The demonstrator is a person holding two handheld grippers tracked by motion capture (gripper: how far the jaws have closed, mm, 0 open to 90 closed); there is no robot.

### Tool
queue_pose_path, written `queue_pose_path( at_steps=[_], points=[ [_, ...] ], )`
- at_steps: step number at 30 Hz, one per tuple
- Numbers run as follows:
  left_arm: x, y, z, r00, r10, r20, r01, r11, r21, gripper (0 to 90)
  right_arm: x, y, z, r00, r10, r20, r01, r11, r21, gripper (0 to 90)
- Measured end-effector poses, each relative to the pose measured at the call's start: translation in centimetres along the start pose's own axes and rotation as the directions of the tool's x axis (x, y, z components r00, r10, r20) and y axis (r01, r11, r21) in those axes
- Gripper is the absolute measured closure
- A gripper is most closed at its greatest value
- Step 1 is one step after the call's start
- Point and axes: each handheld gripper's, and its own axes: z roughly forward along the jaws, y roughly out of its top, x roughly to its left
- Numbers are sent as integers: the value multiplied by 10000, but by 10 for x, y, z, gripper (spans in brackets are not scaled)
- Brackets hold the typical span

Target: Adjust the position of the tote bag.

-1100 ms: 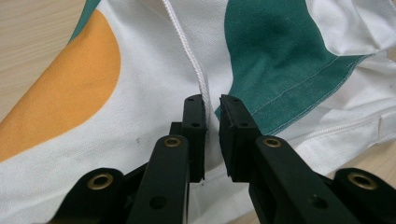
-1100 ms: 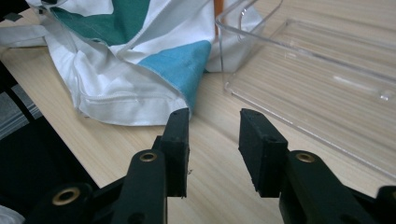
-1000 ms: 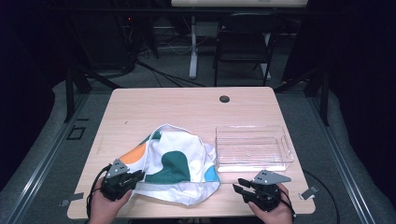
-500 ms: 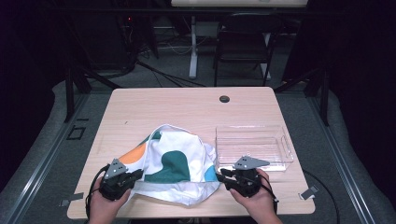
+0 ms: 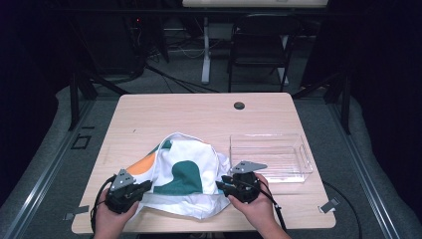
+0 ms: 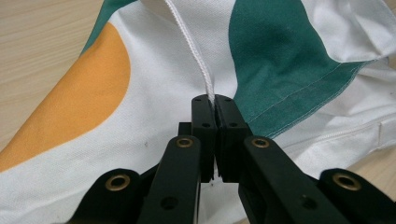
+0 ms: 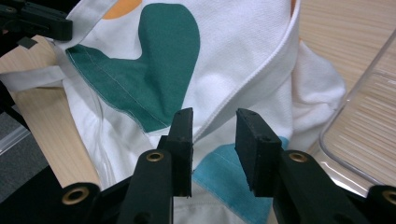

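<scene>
Two tongs, one cloth (image 5: 185, 181). It lies crumpled in the lower centre of the high view, on the near half of the surface (image 5: 199, 117), white with green and orange patches (plus a blue patch in the right gripper view). Clear tray (image 5: 271, 157) sits just right of it, empty as far as I can tell.

Left tongs (image 6: 214, 105): jaws together, clamped on a white corded seam of the cloth, which runs up and away from the tips toward the top centre of the left gripper view. In the high view this grip is at the cloth's lower-left edge (image 5: 137, 188).

Right tongs (image 7: 212, 135): jaws apart, nothing between them yet. A thick white hem (image 7: 261, 88) runs diagonally from the upper right of the right gripper view down into the gap between the jaws, so the edge lies dead ahead, long axis roughly along the tongs' approach and slightly tilted right. In the high view they sit at the cloth's lower-right edge (image 5: 225, 187), touching or nearly so.

Judgement: right hand is the free one and the nearer to that hem. Next move is likely a short push forward and a close on the hem. Risk: grabbing several layers.
</scene>
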Motion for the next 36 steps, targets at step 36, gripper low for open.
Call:
queue_pose_path(
  at_steps=[36],
  points=[
    [2, 1, 0, 9999, 84, 121, -83, 10000, -30, 883, 4, 3, 29, 9919, 1061, 702, -1094, 9930, 453, 783]
  ],
)
